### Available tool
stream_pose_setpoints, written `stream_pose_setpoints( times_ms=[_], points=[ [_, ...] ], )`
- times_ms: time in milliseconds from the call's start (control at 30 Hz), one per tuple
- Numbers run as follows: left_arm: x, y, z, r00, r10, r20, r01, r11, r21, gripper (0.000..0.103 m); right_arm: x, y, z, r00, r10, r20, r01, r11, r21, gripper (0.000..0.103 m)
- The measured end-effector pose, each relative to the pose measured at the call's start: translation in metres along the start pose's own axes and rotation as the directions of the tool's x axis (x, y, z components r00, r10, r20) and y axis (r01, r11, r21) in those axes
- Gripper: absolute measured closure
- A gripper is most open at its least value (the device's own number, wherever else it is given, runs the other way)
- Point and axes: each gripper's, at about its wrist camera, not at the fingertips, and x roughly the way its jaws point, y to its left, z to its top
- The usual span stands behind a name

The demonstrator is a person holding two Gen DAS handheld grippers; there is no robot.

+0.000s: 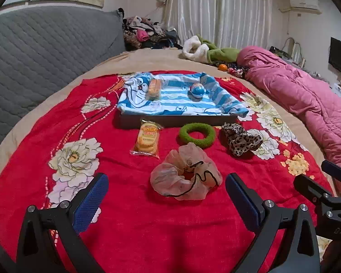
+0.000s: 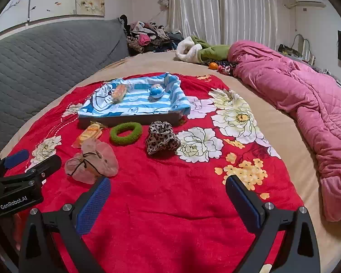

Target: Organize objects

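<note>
On the red flowered blanket [image 1: 147,216] a pale pink scrunchie [image 1: 185,173] lies just ahead of my open left gripper [image 1: 167,183], between its blue pads. Beyond it lie a snack packet [image 1: 147,138], a green ring [image 1: 197,134] and a leopard scrunchie [image 1: 239,140]. A tray lined with a blue striped cloth [image 1: 179,100] holds another snack packet [image 1: 154,88] and a blue ball [image 1: 197,89]. My right gripper [image 2: 168,186] hangs open over bare blanket [image 2: 166,204], right of the pink scrunchie [image 2: 92,162]. The leopard scrunchie [image 2: 161,140] and green ring [image 2: 125,133] lie further ahead.
A grey quilted headboard [image 1: 45,52] runs along the left. A pink duvet [image 2: 307,104] is bunched along the right side of the bed. A green and white garment [image 1: 206,50], a small orange ball [image 1: 222,67] and a clothes pile [image 1: 145,34] lie at the back.
</note>
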Motion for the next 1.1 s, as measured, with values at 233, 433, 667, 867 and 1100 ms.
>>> stream_pose_setpoints(
  times_ms=[233,433,667,867,1100],
  points=[
    [0.014,-0.002,-0.007,0.999,-0.003,-0.034,0.003,1.000,-0.003,0.001,0.012,-0.003,-0.003,1.000,-0.009,-0.021,0.009,1.000,0.004,0.001],
    [0.022,-0.003,-0.011,0.999,-0.005,-0.046,0.005,1.000,-0.007,0.001,0.021,-0.007,-0.005,0.999,-0.005,-0.033,0.006,1.000,0.007,0.001],
    [0.026,-0.006,-0.014,0.999,0.001,-0.050,-0.001,1.000,0.000,0.001,0.027,-0.006,-0.004,0.999,0.002,-0.040,-0.002,1.000,-0.003,0.001],
    [0.033,-0.006,-0.016,0.998,-0.005,-0.062,0.005,1.000,-0.008,0.001,0.035,-0.006,0.000,0.999,-0.001,-0.040,0.000,1.000,-0.011,0.001],
    [0.036,-0.011,-0.018,0.999,-0.005,-0.052,0.006,1.000,0.019,0.001,0.041,-0.009,0.000,0.999,-0.014,-0.039,0.014,1.000,-0.015,0.001]
  ],
)
